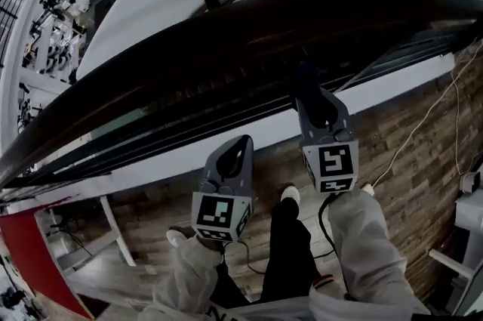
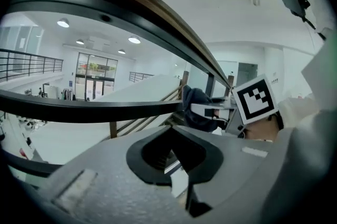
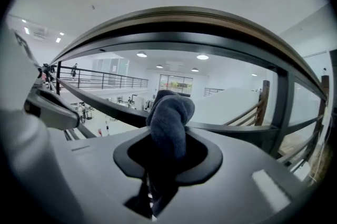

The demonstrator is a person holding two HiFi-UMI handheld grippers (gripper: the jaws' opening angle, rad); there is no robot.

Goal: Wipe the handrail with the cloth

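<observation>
**Right tongs hold cloth up under handrail, left tongs empty**

I check the right gripper (image 3: 166, 162) first. Its jaws are clamped on the cloth (image 3: 169, 115), a dark blue-grey wad. The wad sticks up out of the jaws in a rounded lump, folded over at the top.

The handrail (image 1: 226, 32) is a broad dark band with a brown top edge. In the head view it runs slantwise from lower left to upper right. In the right gripper view it arches right over the cloth.

The right gripper is raised with its tip up against the rail's underside in the head view. The cloth is dark on dark there, so I cannot tell whether it touches the rail. In the right gripper view a thinner black bar (image 3: 95, 97) crosses behind the cloth, lower than the handrail.

The left gripper (image 2: 174, 157) sits lower and closer to me, just left of the right one, short of the rail. Its jaws are narrow, nearly together, with nothing between them. Only a pale sliver shows through the slit.

The left gripper view also catches the right gripper side on, with its marker cube (image 2: 255, 99). The cloth pokes forward beneath the rail there.

White sleeves (image 1: 373, 251) cover both arms. Wood-pattern floor (image 1: 411, 146) lies under me, and a bright hall with ceiling lights lies beyond the railing.
</observation>
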